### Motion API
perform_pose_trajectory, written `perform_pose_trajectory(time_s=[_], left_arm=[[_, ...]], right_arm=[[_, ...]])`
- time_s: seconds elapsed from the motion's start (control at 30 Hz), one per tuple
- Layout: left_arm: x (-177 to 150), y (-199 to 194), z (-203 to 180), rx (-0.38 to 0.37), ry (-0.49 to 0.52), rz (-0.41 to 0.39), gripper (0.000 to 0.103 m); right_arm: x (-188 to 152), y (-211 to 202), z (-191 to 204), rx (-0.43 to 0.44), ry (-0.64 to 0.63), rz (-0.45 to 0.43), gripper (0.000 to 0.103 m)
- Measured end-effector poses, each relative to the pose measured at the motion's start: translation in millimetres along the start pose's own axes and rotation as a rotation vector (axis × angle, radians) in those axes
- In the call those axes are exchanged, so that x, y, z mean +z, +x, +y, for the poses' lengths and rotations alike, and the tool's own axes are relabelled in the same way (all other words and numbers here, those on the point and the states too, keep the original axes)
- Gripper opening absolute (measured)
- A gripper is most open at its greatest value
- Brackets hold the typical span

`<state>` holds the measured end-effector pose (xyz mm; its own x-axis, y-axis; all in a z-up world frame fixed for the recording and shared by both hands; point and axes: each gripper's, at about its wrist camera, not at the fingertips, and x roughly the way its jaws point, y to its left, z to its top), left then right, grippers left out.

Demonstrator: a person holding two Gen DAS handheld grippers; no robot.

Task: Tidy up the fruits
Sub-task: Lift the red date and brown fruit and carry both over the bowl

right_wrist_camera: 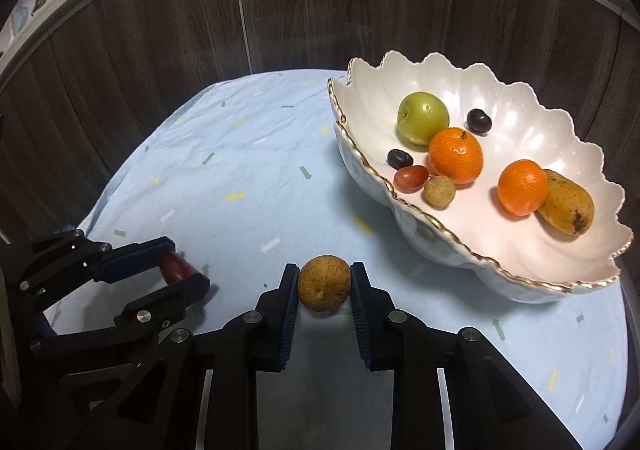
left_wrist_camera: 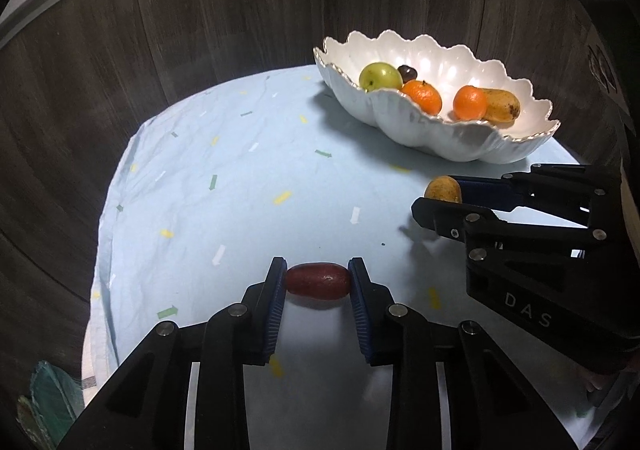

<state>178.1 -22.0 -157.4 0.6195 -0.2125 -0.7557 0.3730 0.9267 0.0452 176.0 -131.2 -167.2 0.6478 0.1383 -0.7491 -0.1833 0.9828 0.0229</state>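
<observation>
Presently, near the scalloped bowl, left gripper pinches the small, light, smooth-skinned red fruit end-to-end, right gripper clamps the firm round brown fruit at mid-girth.

Round table w/ blue cloth; white bowl on it.

A pale blue cloth is strewn with small green, yellow and white arrows; the scalloped bowl is white, edged in gold; at its twelve o'clock a green apple is seen; two mandarins are orange; black grippers are padded in blue.
</observation>
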Motion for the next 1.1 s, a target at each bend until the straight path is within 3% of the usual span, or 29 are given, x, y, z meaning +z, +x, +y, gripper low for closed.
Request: perform_pose_trajectory(time_s=[0.5,1.1], left_arm=[[12.4,-38.8,-12.8,0.018,-0.019,-0.052,0.031],[50.2,-70.0,-42.7,0.044,-0.028,-0.120,0.031]], right_arm=[[3.4,-50.1,-6.0,-0.019,0.014,-0.080,0.026],[11.9,-100.1,-45.5,-0.080,0.105,-0.149,0.026]])
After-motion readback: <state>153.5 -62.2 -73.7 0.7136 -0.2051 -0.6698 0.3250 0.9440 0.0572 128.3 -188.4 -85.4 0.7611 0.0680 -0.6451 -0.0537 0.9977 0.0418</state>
